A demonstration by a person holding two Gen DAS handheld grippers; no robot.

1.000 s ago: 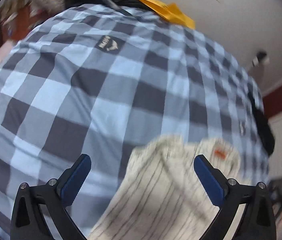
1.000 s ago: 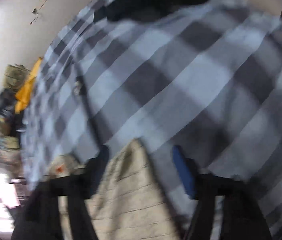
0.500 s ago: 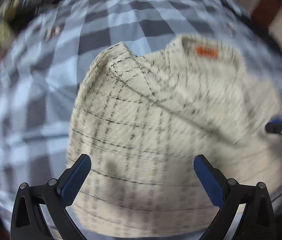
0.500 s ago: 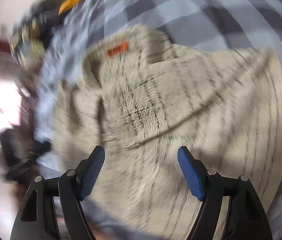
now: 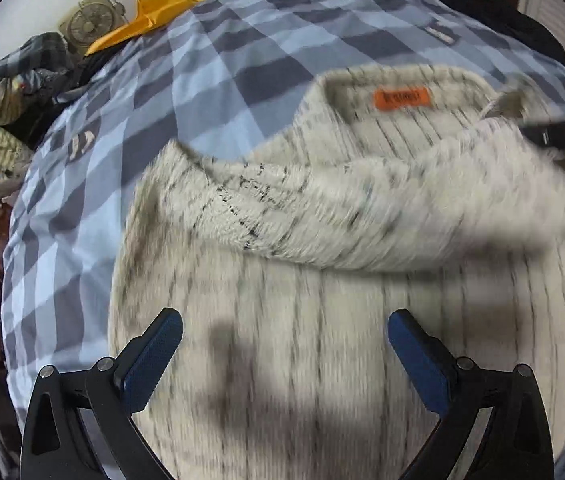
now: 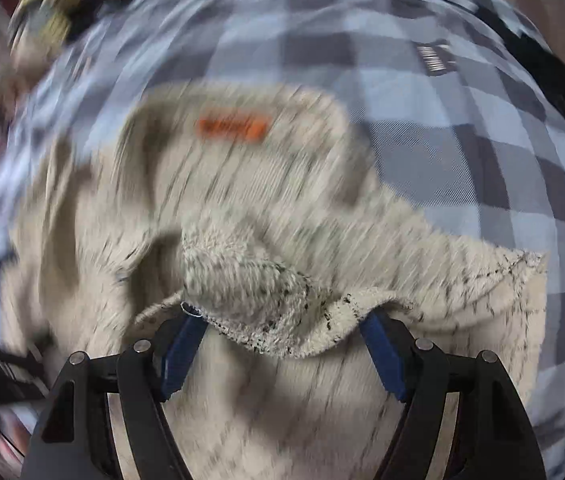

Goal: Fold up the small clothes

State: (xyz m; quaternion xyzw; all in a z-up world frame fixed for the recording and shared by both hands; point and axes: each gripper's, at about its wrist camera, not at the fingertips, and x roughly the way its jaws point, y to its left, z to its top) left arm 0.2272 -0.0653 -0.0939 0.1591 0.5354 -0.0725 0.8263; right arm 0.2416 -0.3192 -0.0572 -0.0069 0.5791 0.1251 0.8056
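A cream knitted sweater [image 5: 322, 320] with thin dark stripes and an orange neck label [image 5: 401, 99] lies on a blue-and-grey checked bedspread [image 5: 130, 128]. One sleeve [image 5: 342, 216] is folded across the chest. My left gripper [image 5: 282, 354] is open and empty above the lower body of the sweater. In the right wrist view the sweater [image 6: 242, 208] fills the middle, and my right gripper [image 6: 282, 350] stands open with the fuzzy sleeve end [image 6: 266, 304] lying between its blue pads. The right gripper's black finger [image 5: 562, 136] shows at the far right of the left wrist view.
A pile of clothes [image 5: 6, 96] lies at the bed's far left. A yellow cloth [image 5: 154, 20] and a tan clock-like object [image 5: 90, 20] sit near the wall. A dark garment [image 5: 514, 24] lies at the far right edge of the bed.
Both grippers swung from the bare bedspread over onto the sweater. The right gripper has come down onto the folded sleeve end, which now lies between its pads.
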